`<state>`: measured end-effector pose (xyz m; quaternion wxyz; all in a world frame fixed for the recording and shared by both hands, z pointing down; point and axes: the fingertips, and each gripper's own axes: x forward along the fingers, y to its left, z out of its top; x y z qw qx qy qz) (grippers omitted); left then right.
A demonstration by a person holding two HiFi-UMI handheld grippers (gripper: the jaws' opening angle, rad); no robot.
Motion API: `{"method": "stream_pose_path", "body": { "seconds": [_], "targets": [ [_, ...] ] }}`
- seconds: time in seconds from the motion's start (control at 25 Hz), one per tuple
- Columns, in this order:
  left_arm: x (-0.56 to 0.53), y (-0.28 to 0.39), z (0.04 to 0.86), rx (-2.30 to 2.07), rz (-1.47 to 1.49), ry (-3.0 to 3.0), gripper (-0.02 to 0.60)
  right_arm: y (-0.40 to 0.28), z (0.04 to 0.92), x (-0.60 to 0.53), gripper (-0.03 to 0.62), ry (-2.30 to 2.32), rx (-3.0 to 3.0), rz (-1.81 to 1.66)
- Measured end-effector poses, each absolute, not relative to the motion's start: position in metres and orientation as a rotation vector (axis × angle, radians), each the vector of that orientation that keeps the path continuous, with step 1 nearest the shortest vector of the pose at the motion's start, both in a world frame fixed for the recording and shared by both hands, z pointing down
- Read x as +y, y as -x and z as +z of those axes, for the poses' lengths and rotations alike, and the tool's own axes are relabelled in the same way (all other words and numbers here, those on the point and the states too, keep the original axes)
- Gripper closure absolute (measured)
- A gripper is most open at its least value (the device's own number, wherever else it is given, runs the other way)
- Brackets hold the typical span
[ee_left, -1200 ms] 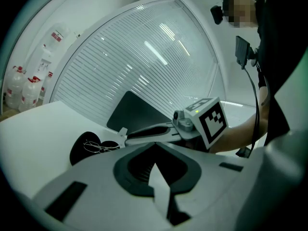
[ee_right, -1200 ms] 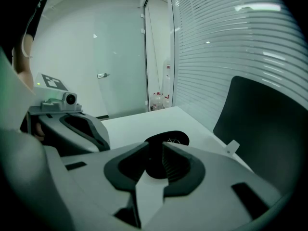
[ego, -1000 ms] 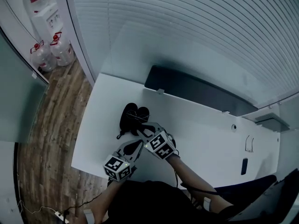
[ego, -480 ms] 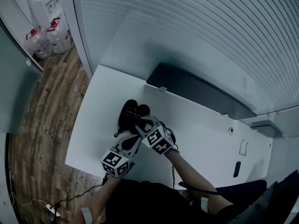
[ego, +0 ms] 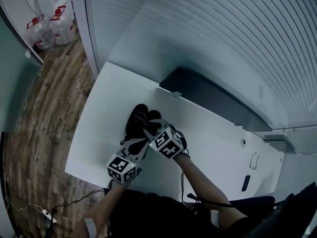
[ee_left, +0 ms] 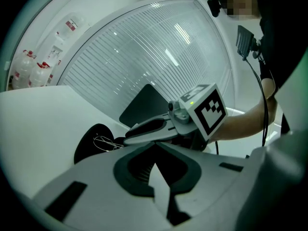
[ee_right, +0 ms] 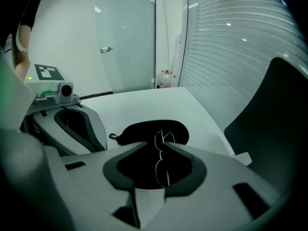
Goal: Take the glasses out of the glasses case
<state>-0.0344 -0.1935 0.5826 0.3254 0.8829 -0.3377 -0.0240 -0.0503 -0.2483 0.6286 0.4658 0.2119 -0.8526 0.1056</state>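
Black and oval, a soft zip-style glasses case lies open on the white desk, near the desk's front edge and well short of the long dark grey panel that stands along the back. Thin silver wire-framed glasses rest over the case's dark interior, and the right gripper has its jaws closed narrowly on the wire frame, with one lens loop showing just beyond the jaw tips and the rest of the frame running back between the jaws. In the head view this gripper reaches over the near half of the case, its marker cube turned upward. The left gripper sits just beside it, lower and to the left, with its jaws brought together at the tips. These tips lie close to the near edge of the case, but whether they nip that edge cannot be told. A small clasp hangs from the case's rim on the side toward the left gripper. Pale horizontal slats fill the wall behind the desk, and clear water bottles stand on the wood-plank floor off to the left.
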Motion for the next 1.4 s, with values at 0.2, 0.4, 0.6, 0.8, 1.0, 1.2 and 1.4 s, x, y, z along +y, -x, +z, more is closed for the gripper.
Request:
{"method": "stream_pose_path", "body": {
  "seconds": [0.2, 0.4, 0.6, 0.8, 1.0, 1.2, 1.4],
  "targets": [
    [-0.199, 0.033, 0.59, -0.886, -0.062, -2.289, 0.575, 0.049, 0.638, -0.252, 0.499, -0.474, -2.048, 0.258],
    [-0.206, 0.033, 0.594, -0.897, -0.071, -2.266, 0.575, 0.048, 0.644, -0.257, 0.499, -0.436, -2.009, 0.262],
    [-0.211, 0.033, 0.598, -0.909, -0.075, -2.241, 0.575, 0.049, 0.65, -0.261, 0.499, -0.395, -1.978, 0.245],
    [-0.216, 0.033, 0.603, -0.916, -0.072, -2.219, 0.575, 0.048, 0.656, -0.265, 0.499, -0.369, -1.949, 0.237],
    [-0.22, 0.032, 0.608, -0.922, -0.073, -2.189, 0.575, 0.046, 0.663, -0.267, 0.499, -0.341, -1.915, 0.247],
    [-0.222, 0.033, 0.614, -0.924, -0.065, -2.168, 0.575, 0.046, 0.669, -0.269, 0.499, -0.33, -1.899, 0.247],
    [-0.223, 0.035, 0.618, -0.924, -0.061, -2.157, 0.575, 0.048, 0.673, -0.27, 0.501, -0.325, -1.891, 0.245]
  ]
}}
